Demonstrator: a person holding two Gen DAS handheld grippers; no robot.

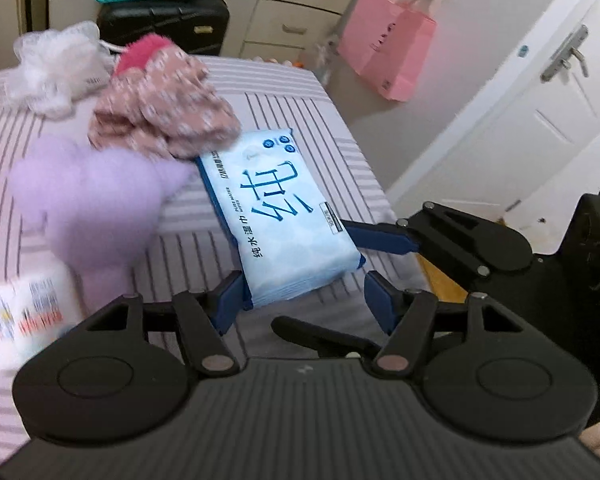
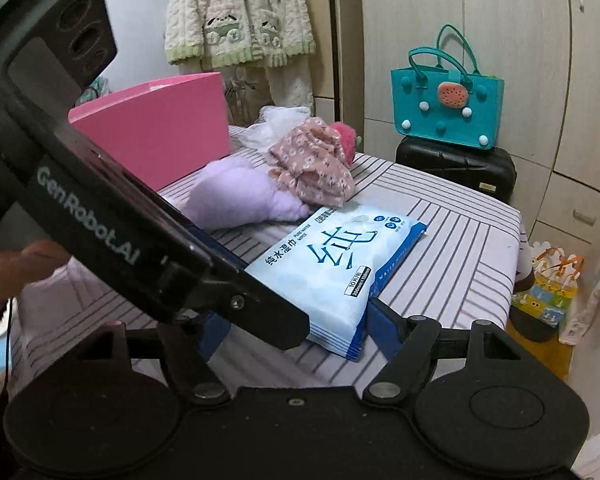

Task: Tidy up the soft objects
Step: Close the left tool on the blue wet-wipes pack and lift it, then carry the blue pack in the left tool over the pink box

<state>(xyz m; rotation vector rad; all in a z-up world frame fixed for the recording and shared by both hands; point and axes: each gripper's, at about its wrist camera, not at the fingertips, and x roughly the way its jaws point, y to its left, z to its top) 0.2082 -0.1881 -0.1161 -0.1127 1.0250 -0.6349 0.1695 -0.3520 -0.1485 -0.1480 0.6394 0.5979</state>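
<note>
A light blue pack of wet wipes [image 1: 280, 220] [image 2: 332, 272] lies on the striped cloth of the table [image 1: 300, 120]. My left gripper [image 1: 304, 300] is shut on its near end, with a blue pad at each near corner. My right gripper [image 2: 300, 328] stands open around the same end. Its right finger [image 2: 384, 328] sits beside the pack's corner, and its left finger is partly hidden behind the left gripper's black body [image 2: 100, 216]. Behind the pack lie a purple plush [image 1: 92, 200] [image 2: 236, 196] and a pink floral cloth [image 1: 164, 112] [image 2: 312, 172].
A white mesh puff [image 1: 56, 68] and a bright pink fluffy thing [image 1: 140, 54] lie at the table's far end. A pink box [image 2: 160, 128] stands at the back. A blurred white pack [image 1: 24, 312] is at the near left. A teal bag [image 2: 448, 96] sits on a black case [image 2: 456, 168].
</note>
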